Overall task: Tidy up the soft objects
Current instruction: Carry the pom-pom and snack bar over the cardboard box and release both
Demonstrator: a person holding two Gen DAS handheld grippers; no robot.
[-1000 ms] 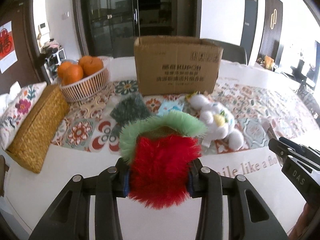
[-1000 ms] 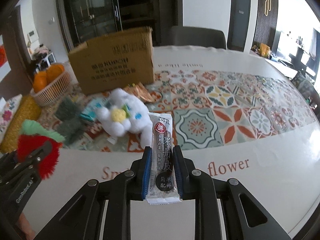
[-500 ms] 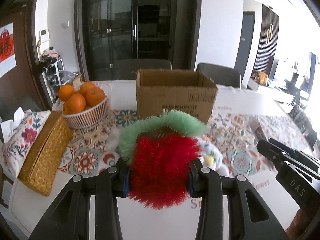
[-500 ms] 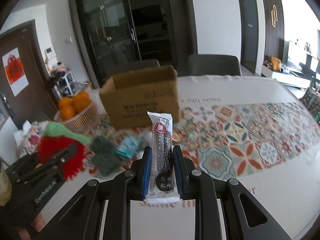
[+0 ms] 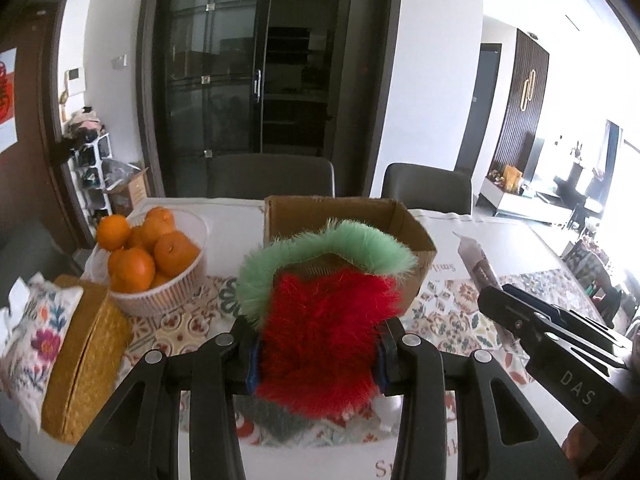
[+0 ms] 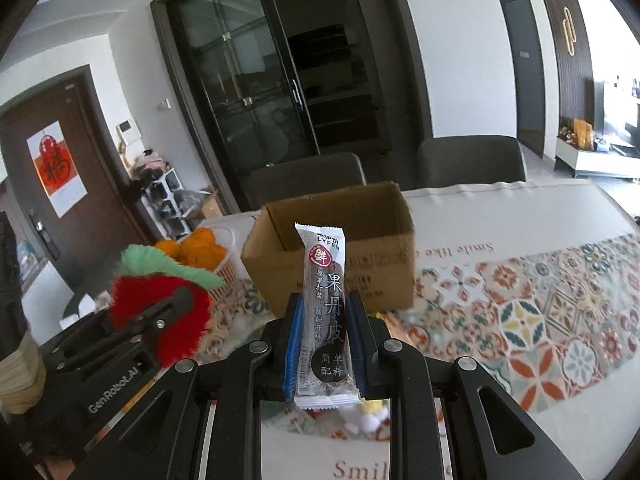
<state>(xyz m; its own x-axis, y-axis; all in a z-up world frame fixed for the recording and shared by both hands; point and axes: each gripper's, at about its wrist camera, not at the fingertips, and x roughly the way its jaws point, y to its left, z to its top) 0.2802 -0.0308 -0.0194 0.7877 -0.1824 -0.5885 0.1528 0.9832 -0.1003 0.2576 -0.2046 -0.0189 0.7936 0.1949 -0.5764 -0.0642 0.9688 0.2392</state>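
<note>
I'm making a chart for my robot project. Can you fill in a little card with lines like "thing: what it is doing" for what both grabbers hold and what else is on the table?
left gripper: shut on the furry red and green toy
right gripper: shut on the snack packet, held upright
cardboard box: open on top, standing on the table ahead of both grippers
basket of oranges: left of the box
woven tissue box: near the left table edge
tablecloth: patterned tiles, with printed words
white plush toy: partly hidden below the right gripper
</note>
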